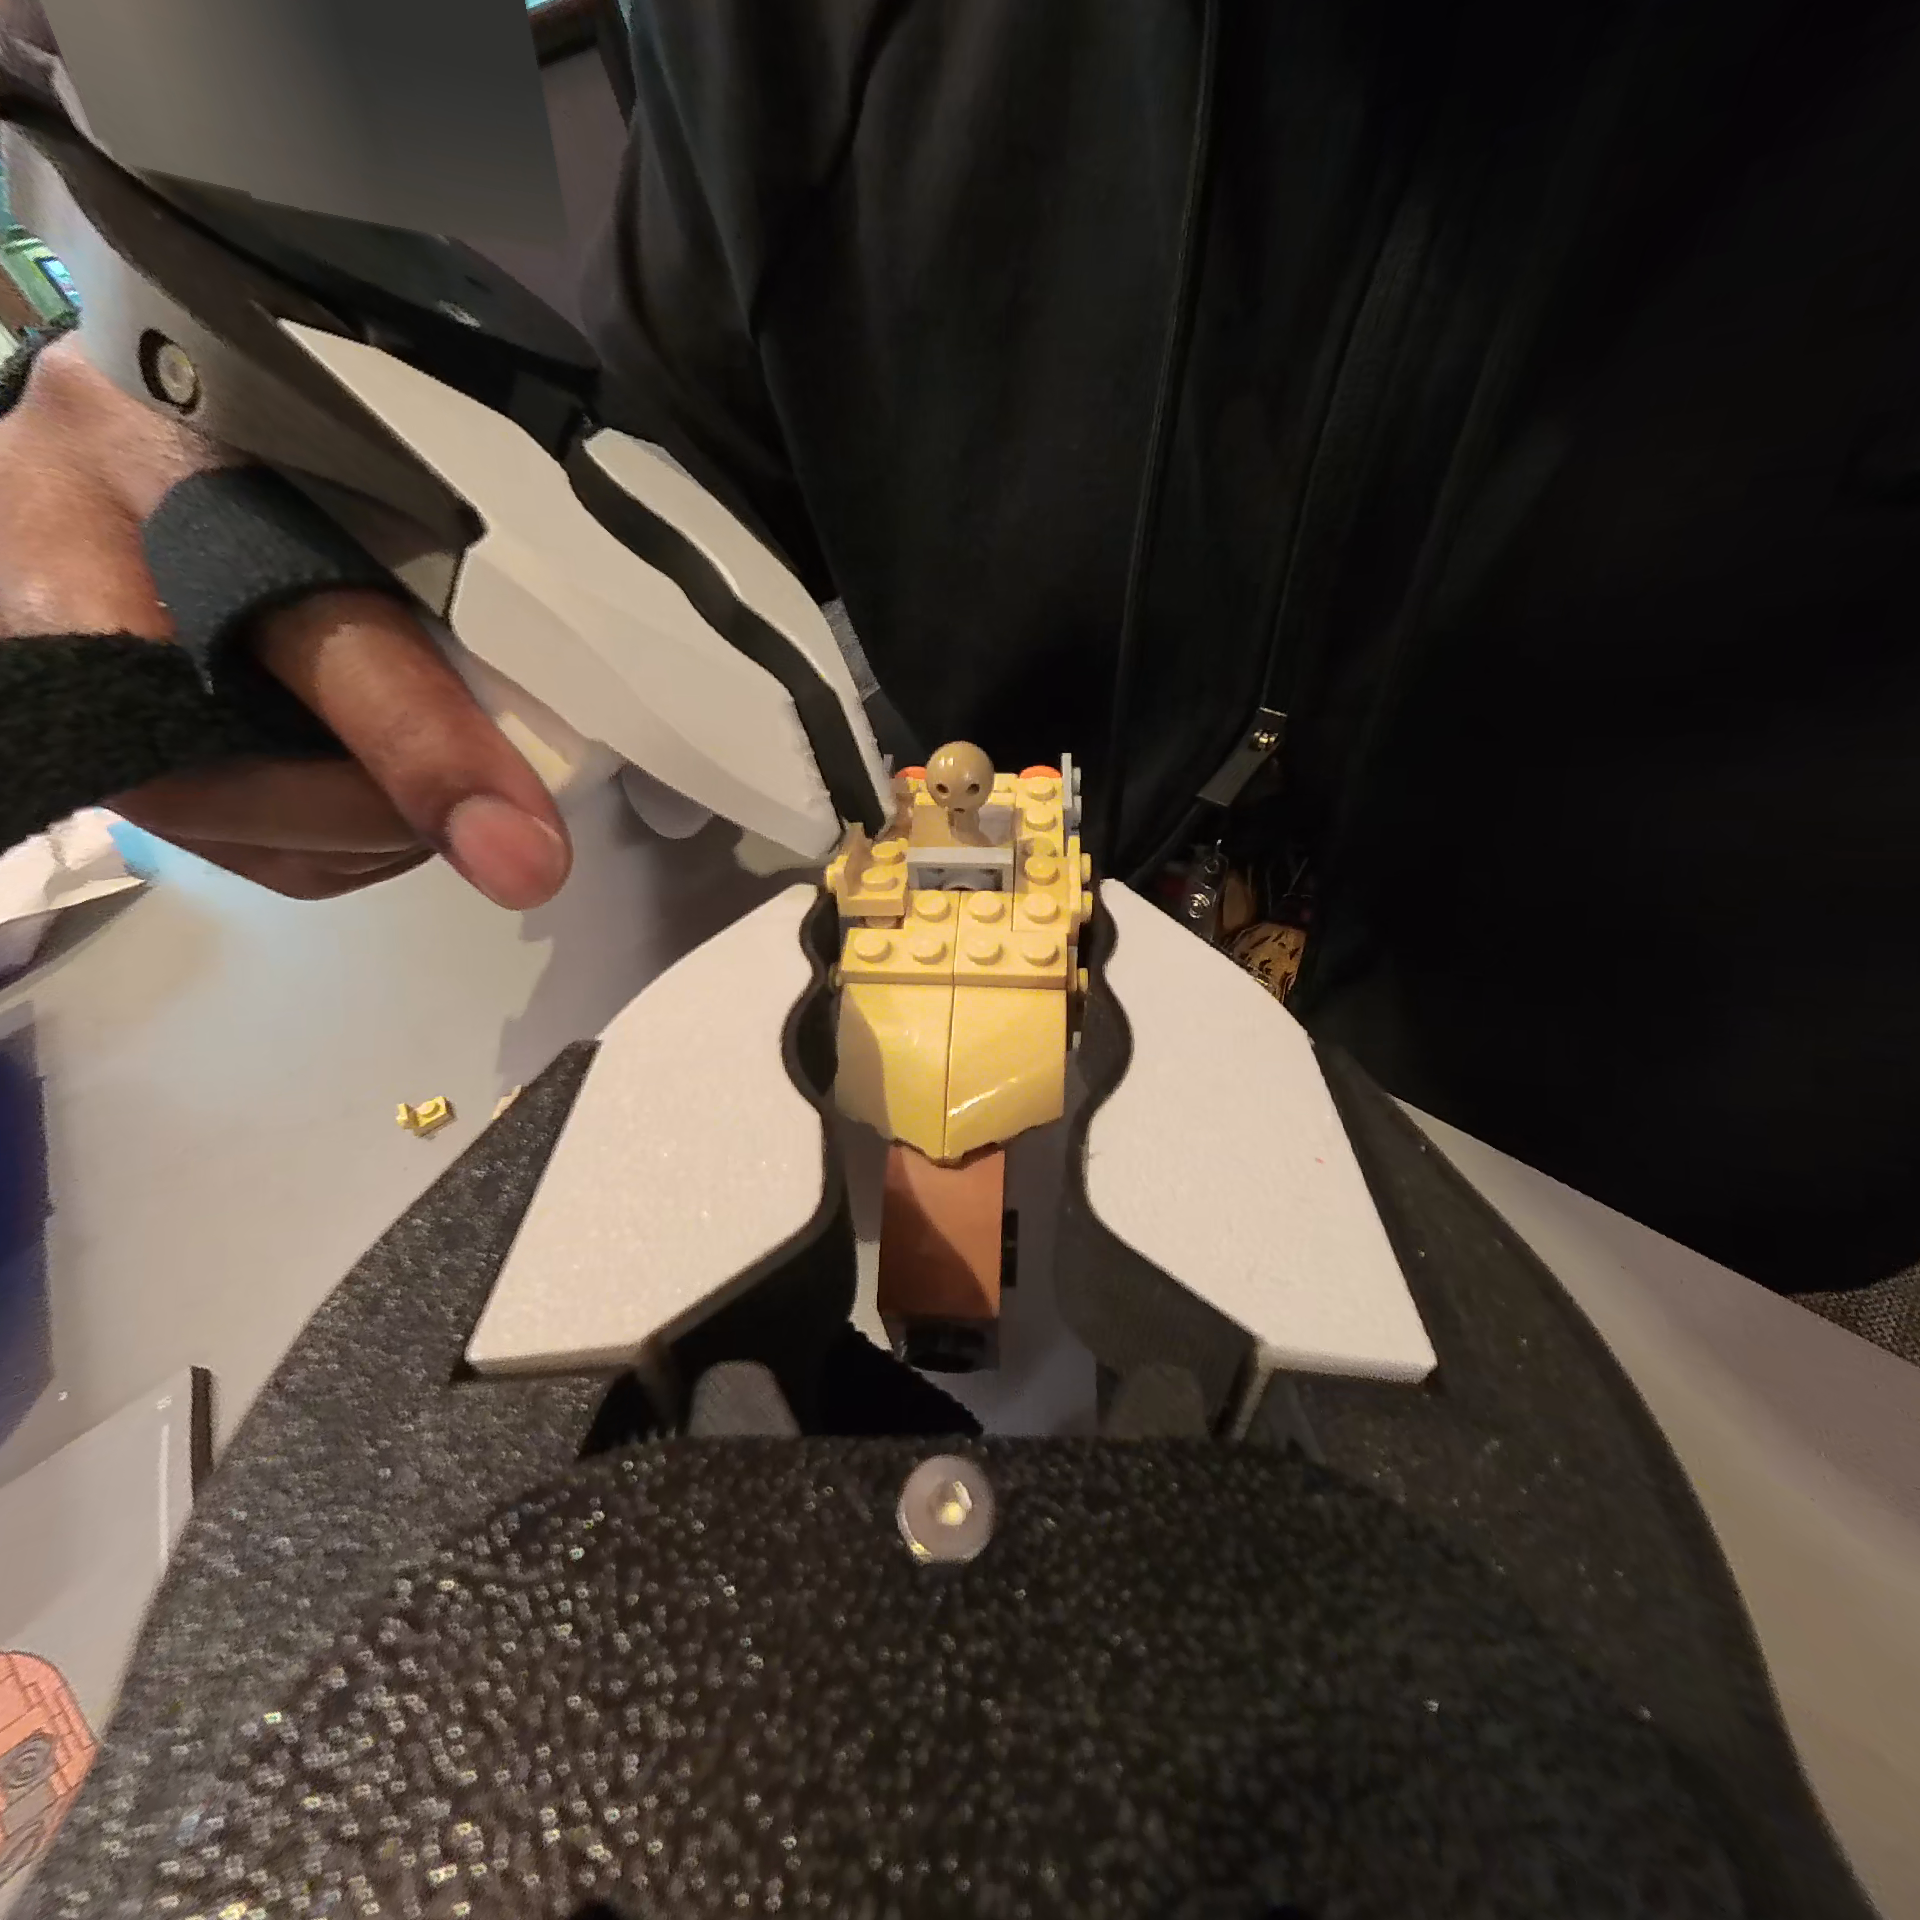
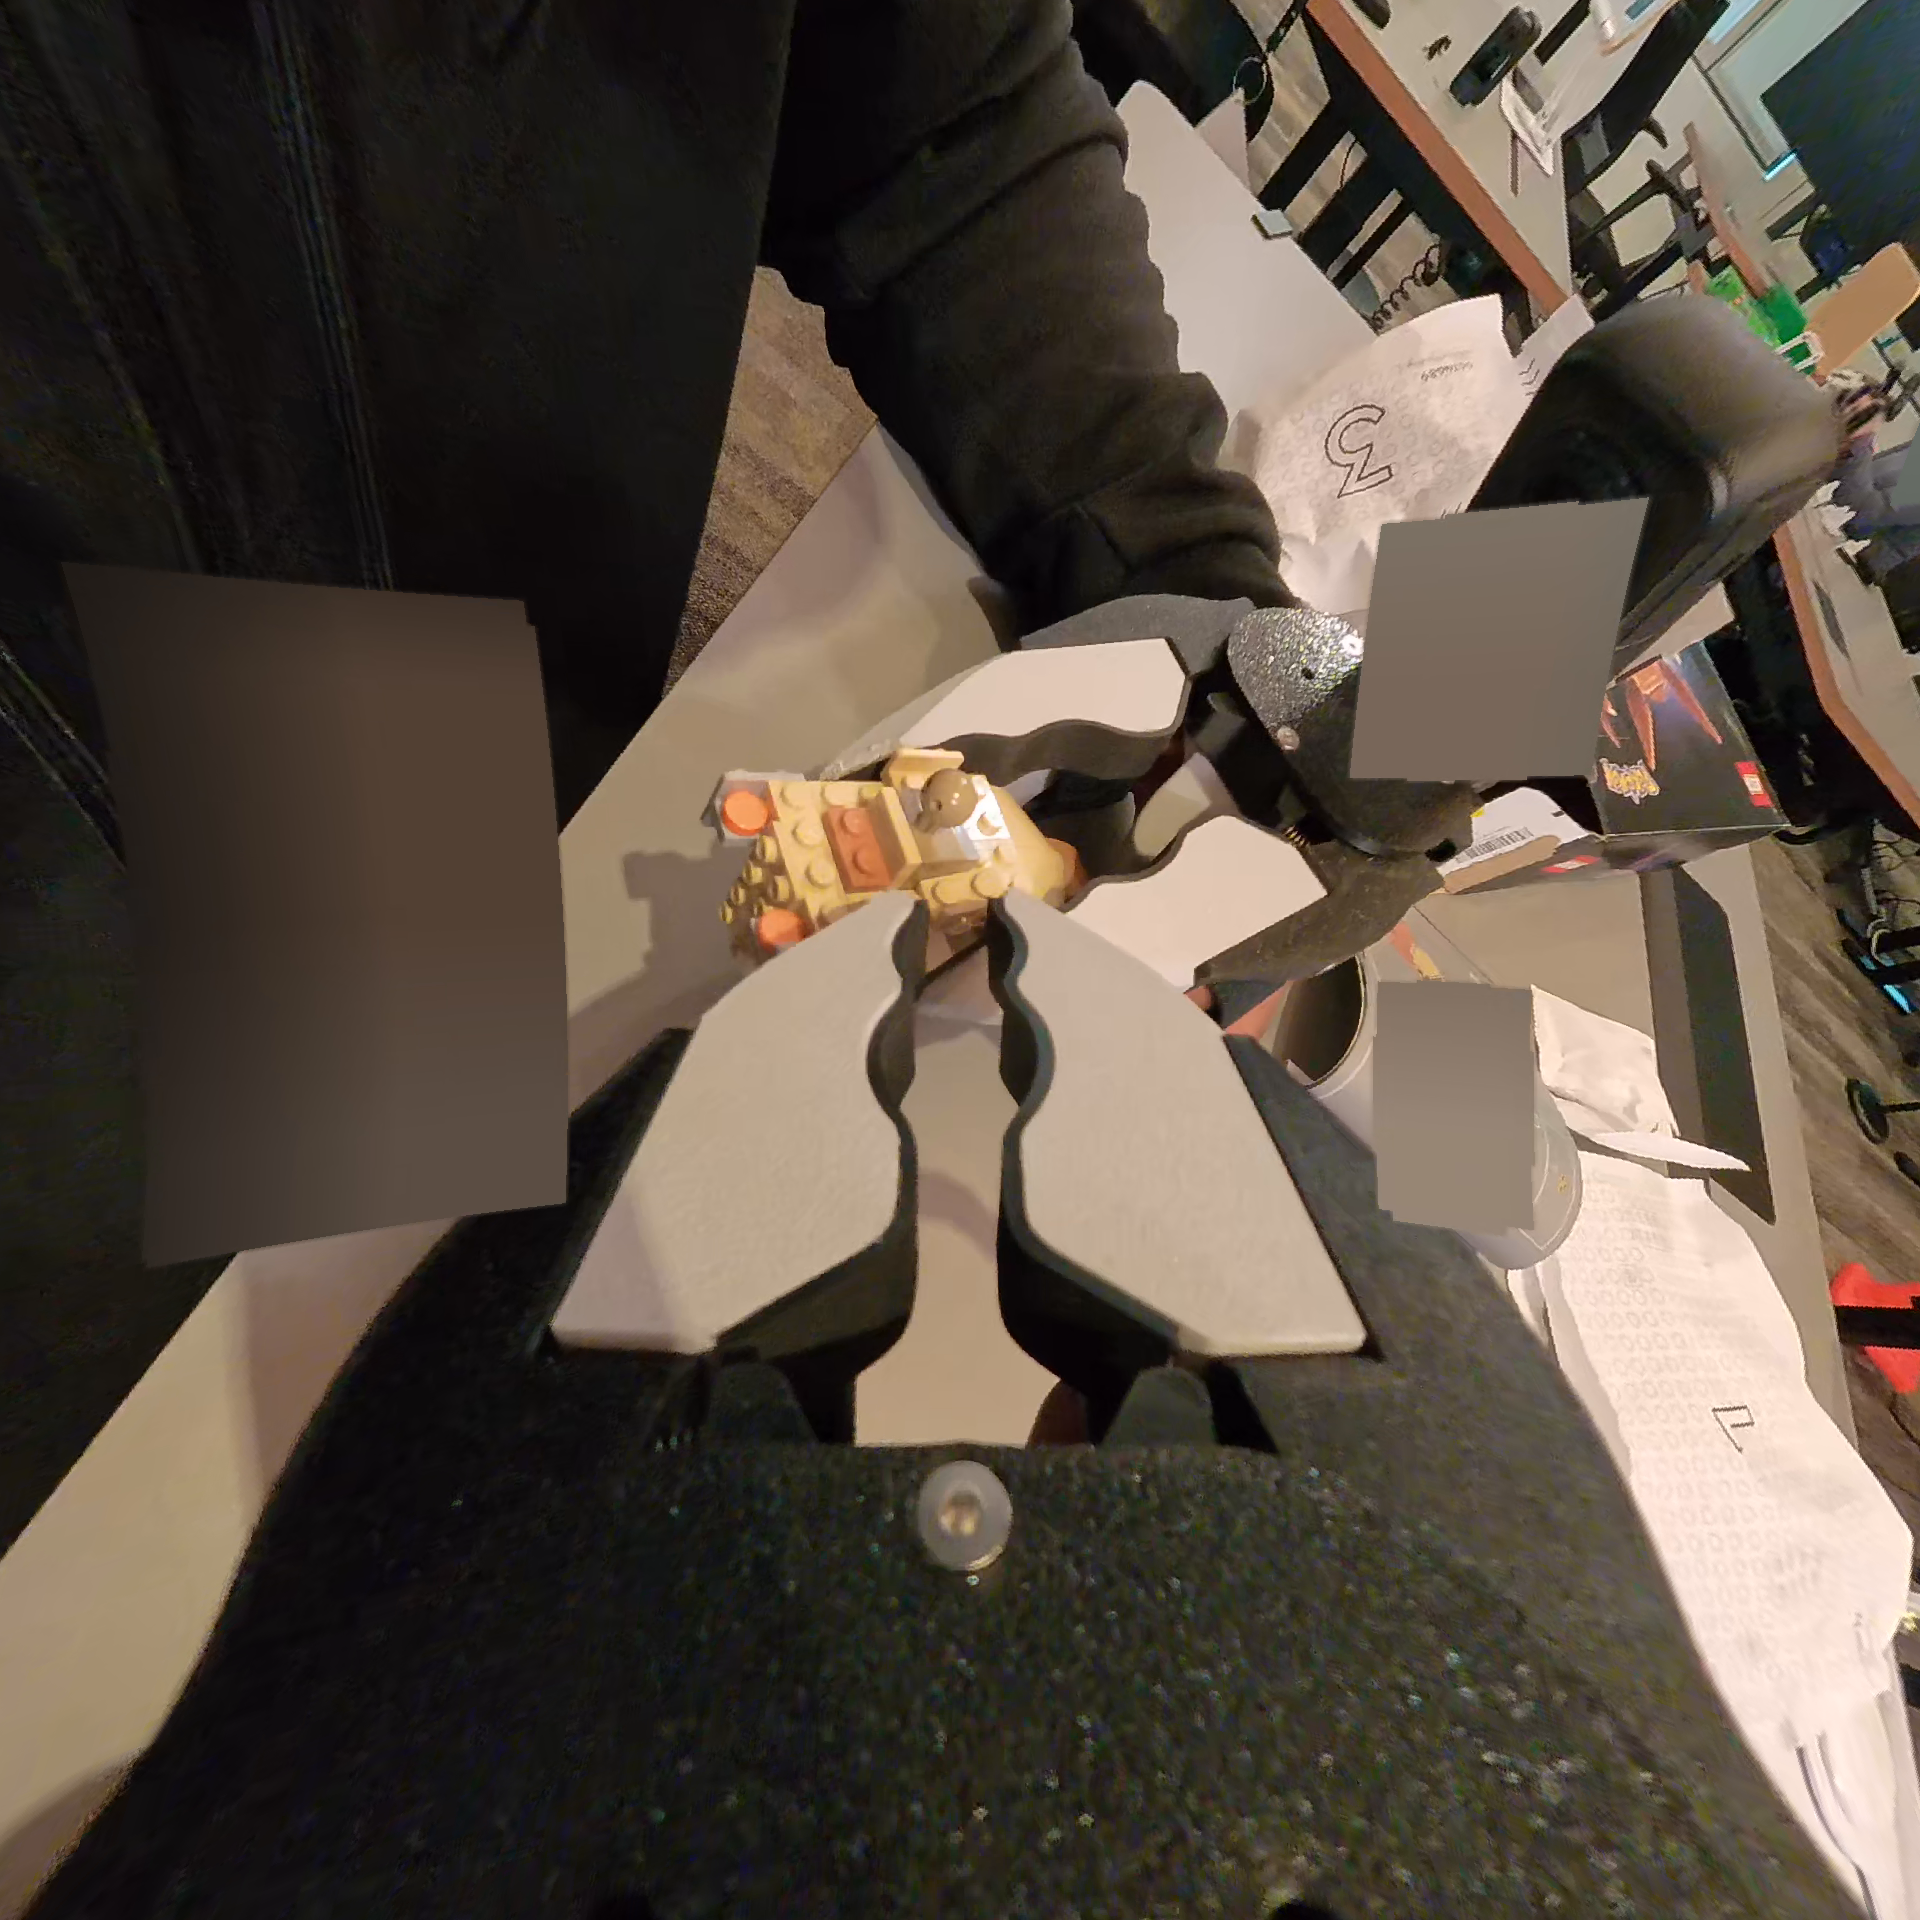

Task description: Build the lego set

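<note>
While the left gripper (image 1: pixel 956 935) clamps the tan model (image 1: pixel 961 935) between its 2 fingers, the left wrist view shows the model held above the grey table (image 1: pixel 260 1039), its studded top facing the camera and its brown end (image 1: pixel 940 1247) pointing back toward the gripper body. A round tan knob (image 1: pixel 958 774) stands on a grey piece at the top. The right gripper (image 1: pixel 847 821) comes in from the upper left, its tips touching the model's upper left corner beside a small tan plate (image 1: pixel 871 883). A loose yellow piece (image 1: pixel 426 1115) lies on the table.

From the right wrist view, the right gripper (image 2: pixel 956 914) has its jaws nearly together at the tips, pressed to the model (image 2: pixel 883 842); I cannot tell if they pinch anything. The left gripper (image 2: pixel 1101 821) holds the model from the right. White paper bags (image 2: pixel 1704 1455) and a dark box (image 2: pixel 1683 758) lie on the table (image 2: pixel 125 1455).
</note>
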{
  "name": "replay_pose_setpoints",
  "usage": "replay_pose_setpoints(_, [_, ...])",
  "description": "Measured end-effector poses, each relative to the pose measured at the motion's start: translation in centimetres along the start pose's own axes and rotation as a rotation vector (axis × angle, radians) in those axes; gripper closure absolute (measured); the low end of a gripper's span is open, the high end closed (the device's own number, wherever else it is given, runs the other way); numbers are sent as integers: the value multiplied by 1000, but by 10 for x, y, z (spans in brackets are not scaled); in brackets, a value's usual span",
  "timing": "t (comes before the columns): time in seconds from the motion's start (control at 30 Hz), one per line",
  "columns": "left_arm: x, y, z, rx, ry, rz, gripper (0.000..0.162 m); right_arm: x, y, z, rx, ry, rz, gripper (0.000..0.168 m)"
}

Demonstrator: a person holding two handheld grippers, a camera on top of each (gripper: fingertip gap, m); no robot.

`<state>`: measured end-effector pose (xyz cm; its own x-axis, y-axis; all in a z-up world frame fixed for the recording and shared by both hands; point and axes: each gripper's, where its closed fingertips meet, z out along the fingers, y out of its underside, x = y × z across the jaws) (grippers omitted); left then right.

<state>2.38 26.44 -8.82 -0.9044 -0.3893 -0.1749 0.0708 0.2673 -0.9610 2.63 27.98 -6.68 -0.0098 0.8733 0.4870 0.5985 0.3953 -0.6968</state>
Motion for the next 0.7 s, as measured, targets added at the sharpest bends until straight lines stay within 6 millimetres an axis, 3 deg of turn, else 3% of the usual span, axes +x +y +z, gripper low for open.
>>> replay_pose_setpoints(0.7, [1, 2, 2, -18, 8, 3, 118, 2, -3, 5, -11, 24, -3, 160])
